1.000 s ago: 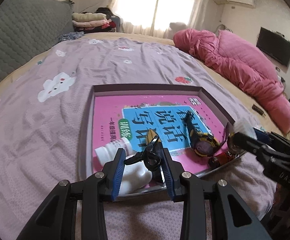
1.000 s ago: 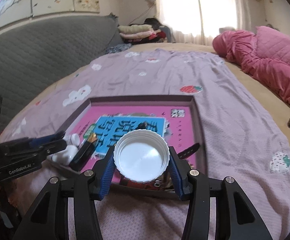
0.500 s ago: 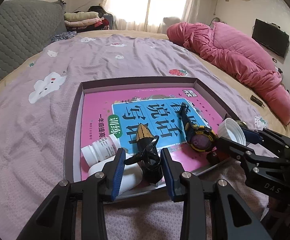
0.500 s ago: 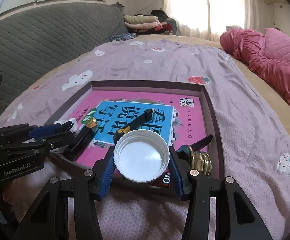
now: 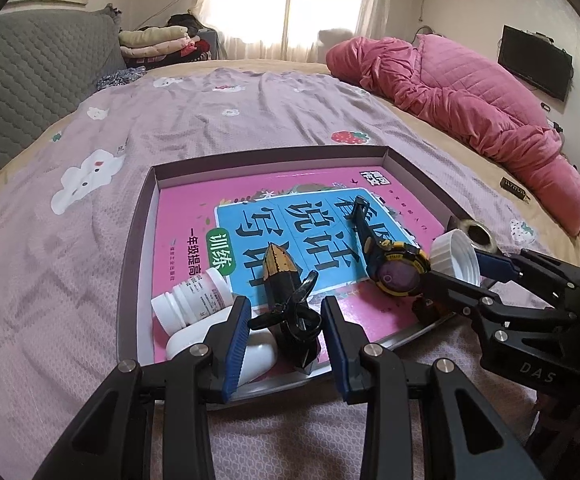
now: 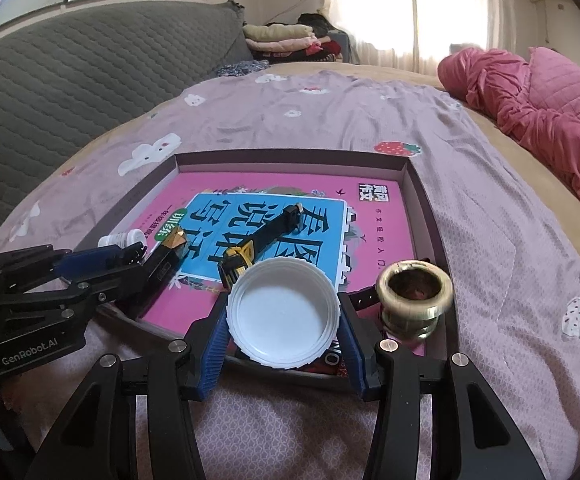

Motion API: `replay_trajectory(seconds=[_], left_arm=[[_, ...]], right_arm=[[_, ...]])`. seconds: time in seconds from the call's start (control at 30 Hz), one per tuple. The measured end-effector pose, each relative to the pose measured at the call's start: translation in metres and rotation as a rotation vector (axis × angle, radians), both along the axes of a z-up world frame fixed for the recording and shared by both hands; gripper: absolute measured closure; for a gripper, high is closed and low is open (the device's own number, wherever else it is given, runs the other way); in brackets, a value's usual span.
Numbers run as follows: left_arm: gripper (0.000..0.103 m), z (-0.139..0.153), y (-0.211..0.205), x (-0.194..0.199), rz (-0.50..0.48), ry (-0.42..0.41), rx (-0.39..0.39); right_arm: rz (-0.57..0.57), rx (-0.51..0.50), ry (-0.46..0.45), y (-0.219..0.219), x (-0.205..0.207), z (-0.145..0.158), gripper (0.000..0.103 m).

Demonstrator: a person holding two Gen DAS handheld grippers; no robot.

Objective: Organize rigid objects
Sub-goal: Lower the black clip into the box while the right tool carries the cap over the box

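Gripping a white jar lid between its blue pads, my right gripper hovers over the near right corner of the tray, just beside a brass fitting. My left gripper stands spread around a black clip at the tray's near edge, pads apart from it, a watch to its right.

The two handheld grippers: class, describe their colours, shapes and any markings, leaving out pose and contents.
Both the left gripper and right gripper have matte black angular linkage arms with silver round pivot bolts and ribbed blue fingertip pads. Grey lettering shows on each body: "GenRobot.AI" on the left, "DAS" on the right. No cables or sleeves are visible.
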State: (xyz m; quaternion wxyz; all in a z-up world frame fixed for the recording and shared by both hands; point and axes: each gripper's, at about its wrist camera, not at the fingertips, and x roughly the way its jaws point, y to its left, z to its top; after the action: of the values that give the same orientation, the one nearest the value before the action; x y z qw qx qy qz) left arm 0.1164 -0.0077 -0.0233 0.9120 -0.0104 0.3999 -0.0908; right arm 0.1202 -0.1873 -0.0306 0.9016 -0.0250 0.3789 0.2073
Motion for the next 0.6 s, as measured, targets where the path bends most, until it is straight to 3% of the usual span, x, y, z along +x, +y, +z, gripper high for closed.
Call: replay_trajectory(seconds=[0.6], left_arm=[[0.066,-0.0004,-0.0017,0.0015,-0.003,0.002,0.015]], right_arm=[[0.001,0.006,0.006,-0.0008,-0.0023,0.0012,0.05]])
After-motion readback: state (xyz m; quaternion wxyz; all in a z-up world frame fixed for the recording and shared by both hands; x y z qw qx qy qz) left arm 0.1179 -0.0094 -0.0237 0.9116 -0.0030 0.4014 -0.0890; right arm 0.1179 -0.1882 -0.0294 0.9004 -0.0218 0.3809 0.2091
